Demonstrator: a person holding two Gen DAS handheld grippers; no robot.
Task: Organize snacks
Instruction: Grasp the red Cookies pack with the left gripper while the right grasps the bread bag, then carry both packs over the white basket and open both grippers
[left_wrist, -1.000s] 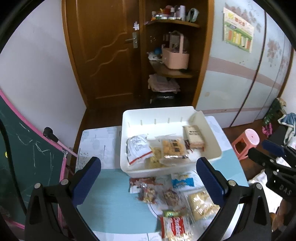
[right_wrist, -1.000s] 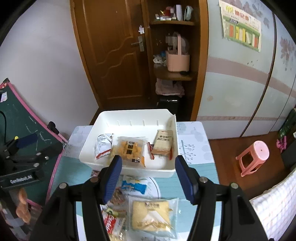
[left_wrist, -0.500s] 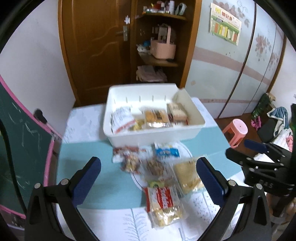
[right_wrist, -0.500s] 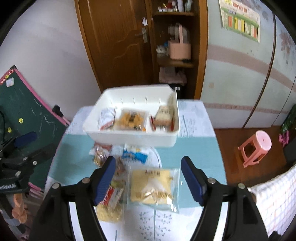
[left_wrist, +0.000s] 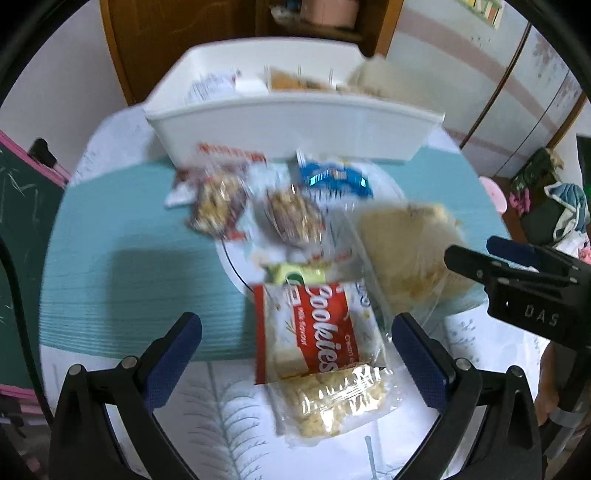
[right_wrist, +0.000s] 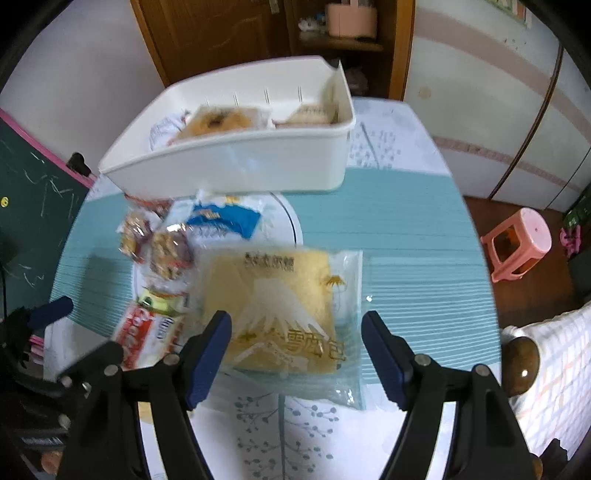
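Observation:
A white bin at the table's far side holds several snack packets. In front of it loose packets lie on the teal mat. My left gripper hangs open just above a red cookies packet, which lies between its blue fingers without touching the pads. My right gripper is open over the near end of a yellow bread packet. A blue packet and two clear nut packets lie nearer the bin. The left view is blurred.
A white plate lies under some of the packets. Left of the round table leans a green chalkboard. A pink stool stands on the floor to the right. A wooden door and shelves are behind.
Both grippers have come down and tilted toward the table, so the loose packets now fill the views. The right jaws stand wider than a second ago.

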